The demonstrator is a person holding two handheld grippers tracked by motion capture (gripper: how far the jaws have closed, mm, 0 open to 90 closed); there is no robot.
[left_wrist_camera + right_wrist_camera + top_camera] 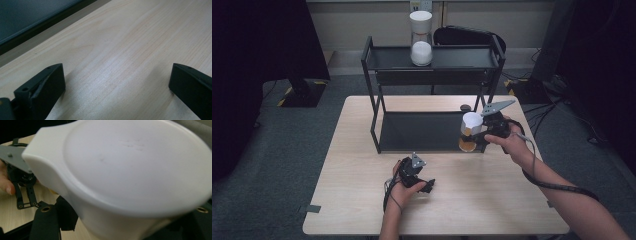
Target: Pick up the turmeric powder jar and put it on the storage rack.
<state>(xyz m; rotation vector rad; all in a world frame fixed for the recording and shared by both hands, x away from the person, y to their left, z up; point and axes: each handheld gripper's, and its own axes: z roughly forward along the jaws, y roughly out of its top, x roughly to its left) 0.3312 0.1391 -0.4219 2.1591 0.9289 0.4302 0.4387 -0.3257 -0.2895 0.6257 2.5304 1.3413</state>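
Your right tongs pinching a white-lidded jar at the black rack's four o'clock corner, your left tongs spread over bare tabletop.

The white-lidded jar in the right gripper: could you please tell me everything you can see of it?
The jar has a broad, smooth white lid of matte plastic with a protruding tab, a clear body and an orange-brown base or contents. It stands roughly upright, clamped by the right gripper at the front right corner of the black shelf rack, over its lower tray. Whether it touches the tray is unclear.
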